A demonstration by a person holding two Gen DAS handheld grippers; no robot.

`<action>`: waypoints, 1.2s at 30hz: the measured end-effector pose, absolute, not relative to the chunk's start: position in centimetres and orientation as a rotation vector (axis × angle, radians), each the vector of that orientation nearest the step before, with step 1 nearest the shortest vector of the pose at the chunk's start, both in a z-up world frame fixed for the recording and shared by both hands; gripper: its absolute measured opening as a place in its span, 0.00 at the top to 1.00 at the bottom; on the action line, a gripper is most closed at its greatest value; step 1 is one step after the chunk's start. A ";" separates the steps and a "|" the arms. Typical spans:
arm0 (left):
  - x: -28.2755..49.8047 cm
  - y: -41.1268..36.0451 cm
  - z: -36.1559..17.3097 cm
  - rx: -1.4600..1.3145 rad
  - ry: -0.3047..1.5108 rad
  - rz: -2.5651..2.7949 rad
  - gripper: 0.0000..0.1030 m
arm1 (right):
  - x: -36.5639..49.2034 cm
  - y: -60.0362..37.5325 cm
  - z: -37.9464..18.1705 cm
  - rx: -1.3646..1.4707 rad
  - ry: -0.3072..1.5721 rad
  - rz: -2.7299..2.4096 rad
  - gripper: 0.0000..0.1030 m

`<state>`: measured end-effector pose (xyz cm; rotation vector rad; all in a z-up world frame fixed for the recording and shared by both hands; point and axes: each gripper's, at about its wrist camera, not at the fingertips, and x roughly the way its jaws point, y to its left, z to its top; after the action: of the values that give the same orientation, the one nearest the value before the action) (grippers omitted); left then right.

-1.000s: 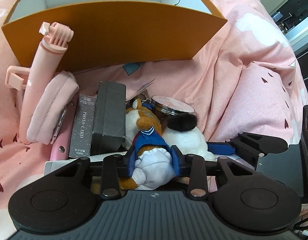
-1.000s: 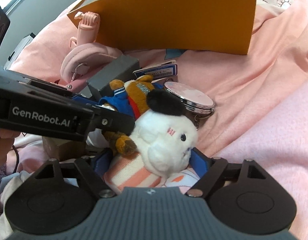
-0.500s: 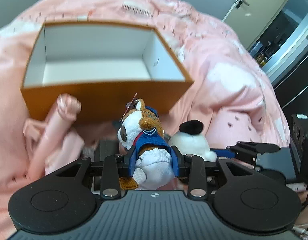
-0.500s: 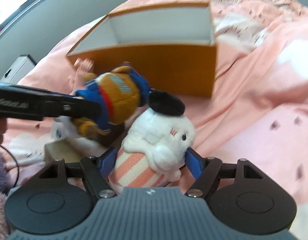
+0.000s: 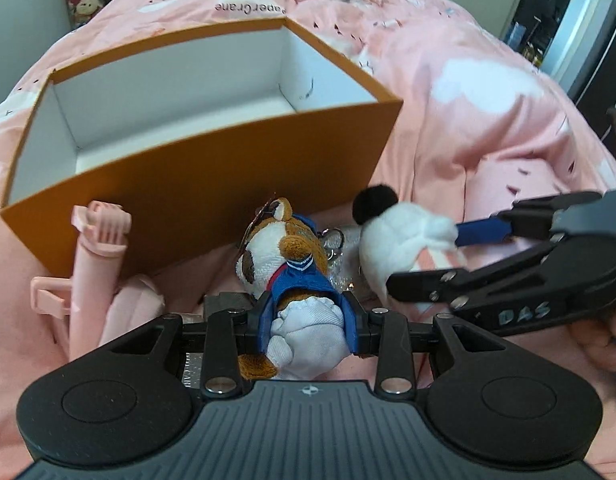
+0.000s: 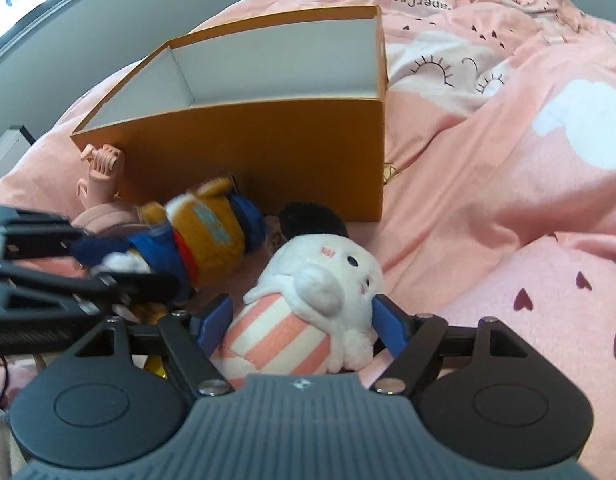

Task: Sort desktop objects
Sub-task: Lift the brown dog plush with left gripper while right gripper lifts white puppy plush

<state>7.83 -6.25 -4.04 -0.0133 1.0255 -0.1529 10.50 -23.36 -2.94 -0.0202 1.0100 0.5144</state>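
Note:
A brown dog plush point(image 5: 283, 252) in a blue jacket hangs in my left gripper point(image 5: 308, 312), which is shut on its white lower body. My right gripper point(image 6: 299, 316) holds a white plush point(image 6: 320, 280) with a black cap and pink-striped body; its jaws are opening slightly, the blue pads still touching the toy on both sides. Both toys hover just in front of the orange box point(image 5: 227, 168), open-topped with a white, bare inside. In the right wrist view the dog plush point(image 6: 203, 232) and left gripper point(image 6: 123, 264) sit at left. The white plush point(image 5: 396, 236) and right gripper point(image 5: 432, 256) show at right.
A pink selfie stick point(image 5: 95, 256) leans on the box's front wall beside a pink pouch point(image 5: 131, 308). A round compact point(image 5: 340, 248) with a key ring and a dark case point(image 5: 223, 300) lie below the toys. Pink bedding point(image 6: 508, 160) spreads all around.
Both grippers have lifted their plush toys off the pile and up toward the box. The box's white inside has come into view. The left view has rolled.

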 end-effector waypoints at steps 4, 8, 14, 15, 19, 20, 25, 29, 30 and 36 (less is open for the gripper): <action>7.7 -6.5 -4.8 0.024 1.017 -0.148 0.61 | 10.3 -23.9 -3.1 0.036 1.040 0.492 0.23; 7.9 -6.3 -5.4 0.014 1.037 -0.142 0.59 | 9.6 -24.7 -2.8 0.122 1.063 0.455 0.20; 8.0 -5.4 -5.4 -0.049 1.045 -0.142 0.54 | 9.7 -25.8 -1.9 0.271 1.085 0.454 0.16; 8.0 -5.1 -5.3 -0.066 1.048 -0.146 0.54 | 9.8 -25.8 -1.9 0.283 1.093 0.454 0.16; 8.3 -4.4 -5.0 -0.120 1.054 -0.156 0.51 | 9.9 -25.2 -2.0 0.296 1.123 0.471 0.17; 8.4 -4.1 -4.8 -0.129 1.057 -0.157 0.51 | 9.9 -25.0 -2.1 0.310 1.133 0.477 0.18; 8.6 -2.6 -3.5 -0.165 1.066 -0.168 0.49 | 9.5 -24.7 -2.5 0.456 1.202 0.461 0.26; 9.1 -1.3 -3.3 -0.215 1.076 -0.161 0.49 | 9.0 -24.2 -3.5 0.499 1.251 0.394 0.28; 9.3 -1.1 -3.2 -0.221 1.079 -0.154 0.49 | 9.1 -24.1 -4.0 0.498 1.256 0.361 0.28; 10.1 -0.8 -3.5 -0.291 1.112 -0.165 0.45 | 10.3 -23.2 -5.7 0.528 1.260 0.278 0.26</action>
<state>10.13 -0.80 -3.50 -0.2913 1.1123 -0.1654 10.30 -23.19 -5.65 0.5284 1.2601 0.2784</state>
